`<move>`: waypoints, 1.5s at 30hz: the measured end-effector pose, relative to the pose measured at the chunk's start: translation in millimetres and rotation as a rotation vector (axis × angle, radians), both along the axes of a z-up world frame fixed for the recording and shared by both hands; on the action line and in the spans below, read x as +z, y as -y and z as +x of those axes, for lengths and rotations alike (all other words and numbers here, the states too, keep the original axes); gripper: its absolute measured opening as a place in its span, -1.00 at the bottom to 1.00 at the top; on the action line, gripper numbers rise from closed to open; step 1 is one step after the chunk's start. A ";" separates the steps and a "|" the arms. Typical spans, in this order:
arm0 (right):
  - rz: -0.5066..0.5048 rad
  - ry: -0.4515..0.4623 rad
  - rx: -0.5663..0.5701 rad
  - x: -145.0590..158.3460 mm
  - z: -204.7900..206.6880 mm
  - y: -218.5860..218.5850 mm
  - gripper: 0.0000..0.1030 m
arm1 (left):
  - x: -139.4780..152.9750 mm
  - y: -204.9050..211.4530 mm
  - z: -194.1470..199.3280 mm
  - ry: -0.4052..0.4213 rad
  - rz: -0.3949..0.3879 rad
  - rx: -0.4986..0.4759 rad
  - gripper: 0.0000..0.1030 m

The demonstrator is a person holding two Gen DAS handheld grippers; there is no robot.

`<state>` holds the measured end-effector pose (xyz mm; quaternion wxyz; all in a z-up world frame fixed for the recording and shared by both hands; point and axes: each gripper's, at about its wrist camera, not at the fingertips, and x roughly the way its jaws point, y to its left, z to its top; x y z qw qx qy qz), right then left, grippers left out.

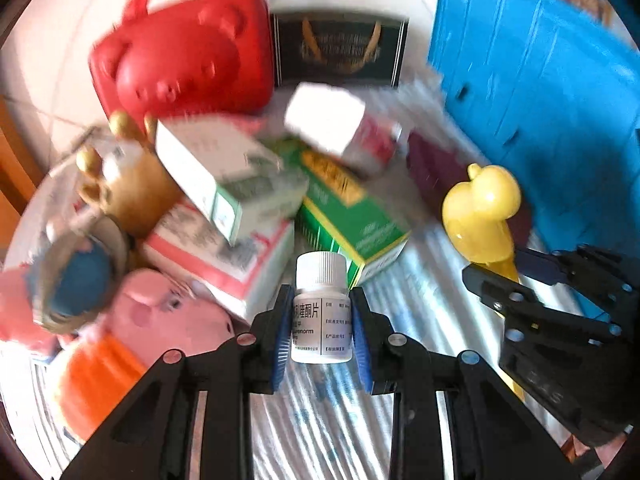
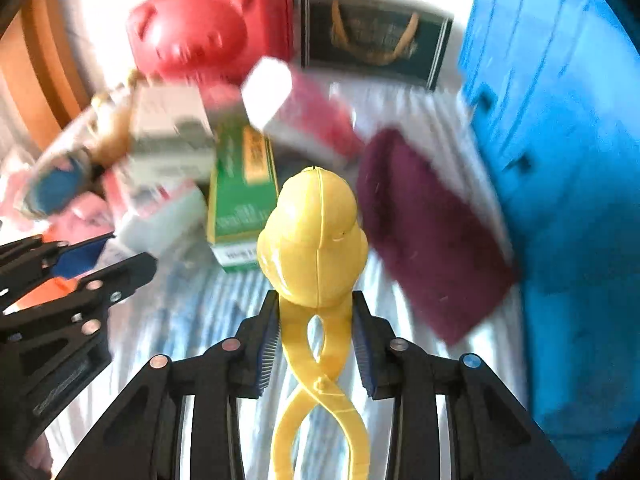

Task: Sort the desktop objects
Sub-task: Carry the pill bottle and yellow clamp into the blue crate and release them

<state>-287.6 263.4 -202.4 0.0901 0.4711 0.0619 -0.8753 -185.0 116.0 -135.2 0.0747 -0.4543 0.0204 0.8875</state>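
left claw: I'm pinching the small white plastic pill bottle with a screw cap (image 1: 323, 306) in my left gripper (image 1: 322, 334), blue pads touching both its sides, bottle upright above the blue-and-white striped cloth (image 1: 320, 420)
right claw: my right gripper (image 2: 316, 344) is squeezing the crossed handles of the glossy yellow plastic duck-shaped tongs (image 2: 314, 240), duck head sticking out past the fingertips
pile: I'm seeing a green cardboard medicine box (image 1: 352, 216), white-green carton (image 1: 224, 176) and red-white carton (image 1: 224, 264) stacked together just ahead of the bottle; blurred, so print unreadable
toys: pink plush pig (image 1: 168, 312) lying left of my left claw, gold plastic crown (image 1: 124, 176) behind it
back: red plastic bear-face case with a handle (image 1: 188, 56) beside a dark printed box (image 1: 340, 52)
right side: big blue plastic bin (image 2: 560, 160) standing next to a maroon cloth pouch (image 2: 428, 232) lying near the duck
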 end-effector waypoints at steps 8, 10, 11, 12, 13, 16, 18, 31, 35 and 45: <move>-0.047 -0.259 -0.044 118.8 40.6 -24.3 -0.35 | 66.6 -17.2 11.5 -0.199 0.041 -0.056 -0.47; -0.047 -0.322 -0.064 145.9 59.4 -37.5 -0.35 | 87.4 -24.8 13.9 -0.247 0.044 -0.081 -0.47; -0.051 -0.354 -0.074 161.7 63.0 -42.7 -0.35 | 92.2 -25.1 6.8 -0.268 0.047 -0.093 -0.47; -0.055 -0.378 -0.081 168.6 66.4 -48.2 -0.35 | 104.9 -30.7 9.0 -0.301 0.054 -0.109 -0.47; -0.056 -0.406 -0.092 183.0 75.4 -47.6 -0.35 | 115.8 -35.7 9.8 -0.330 0.060 -0.123 -0.47; -0.068 -0.499 -0.137 222.3 96.6 -64.8 -0.35 | 143.3 -53.9 15.2 -0.395 0.090 -0.170 -0.47; -0.081 -0.548 -0.167 248.1 110.9 -80.2 -0.35 | 163.8 -72.4 17.8 -0.435 0.107 -0.209 -0.47; 0.101 -0.650 -0.457 296.8 113.7 -214.0 -0.35 | 217.4 -231.3 0.4 -0.449 0.148 -0.431 -0.47; 0.189 -0.599 -0.486 283.0 99.7 -255.0 -0.35 | 209.4 -275.1 -13.0 -0.410 0.097 -0.460 -0.47; 0.254 -0.471 -0.479 230.9 70.3 -315.8 -0.35 | 187.0 -325.9 -28.3 -0.317 0.008 -0.481 -0.47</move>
